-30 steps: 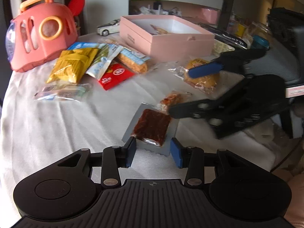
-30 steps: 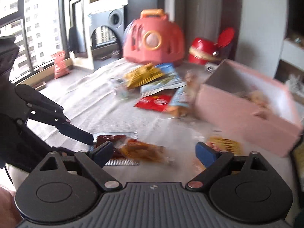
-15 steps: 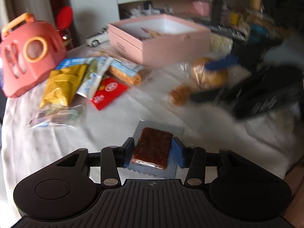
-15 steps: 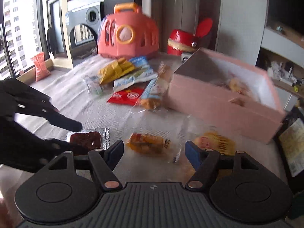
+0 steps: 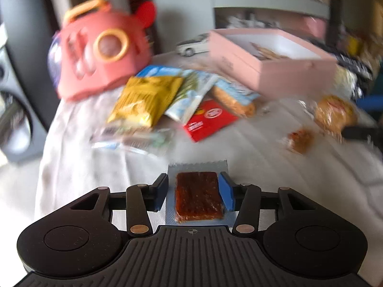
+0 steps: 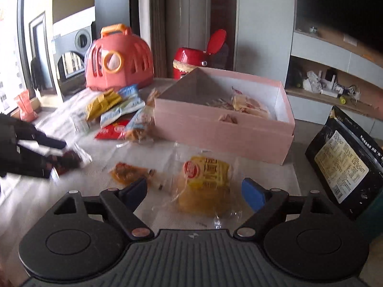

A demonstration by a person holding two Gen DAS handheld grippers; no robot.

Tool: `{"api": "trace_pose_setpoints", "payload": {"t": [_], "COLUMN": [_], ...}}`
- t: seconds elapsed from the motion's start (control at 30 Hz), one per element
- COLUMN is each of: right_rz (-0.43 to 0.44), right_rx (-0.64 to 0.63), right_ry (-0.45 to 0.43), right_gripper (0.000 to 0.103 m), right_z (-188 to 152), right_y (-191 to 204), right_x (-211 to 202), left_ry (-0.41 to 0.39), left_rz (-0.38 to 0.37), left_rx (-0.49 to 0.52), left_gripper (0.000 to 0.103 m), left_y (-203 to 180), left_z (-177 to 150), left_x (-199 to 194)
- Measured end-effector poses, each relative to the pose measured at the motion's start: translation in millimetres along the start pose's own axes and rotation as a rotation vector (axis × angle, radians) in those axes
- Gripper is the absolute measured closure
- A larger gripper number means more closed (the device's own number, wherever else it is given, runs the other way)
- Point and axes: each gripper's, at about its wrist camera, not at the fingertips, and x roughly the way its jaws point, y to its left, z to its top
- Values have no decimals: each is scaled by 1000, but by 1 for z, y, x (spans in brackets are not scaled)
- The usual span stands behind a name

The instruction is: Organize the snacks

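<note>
Snacks lie scattered on the cloth-covered surface (image 6: 239,165), most piled at ten o'clock of the pink box (image 6: 222,129), which already holds a few packets. Left tool (image 5: 193,191) grips a silver pouch of dark red dried meat (image 5: 198,197), pads against its sides. Right tool (image 6: 195,191) has just been opening and stands wide over a yellow-labelled cake packet (image 6: 205,179), pads clear of it. An orange snack packet (image 6: 128,172) lies at nine o'clock of the cake
</note>
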Motion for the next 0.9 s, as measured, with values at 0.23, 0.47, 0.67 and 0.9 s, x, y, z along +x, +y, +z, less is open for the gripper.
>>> {"api": "trace_pose_setpoints", "payload": {"t": [0.23, 0.47, 0.67, 0.9], "right_rz": [-19, -12, 87, 155], "right_rx": [-66, -148, -180, -41], "right_ry": [-7, -37, -45, 139], "right_gripper": [14, 14, 14, 13], "right_z": [-4, -5, 10, 28], "right_y": [19, 45, 70, 62], "right_x": [0, -10, 0, 61], "left_ry": [-8, -25, -33, -25], "left_rz": [-50, -90, -79, 27], "left_rx": [-33, -141, -138, -124], "left_gripper": [53, 54, 59, 59], "left_y": [2, 16, 13, 14], "left_z": [-13, -17, -26, -32], "left_x": [-13, -13, -23, -29]}}
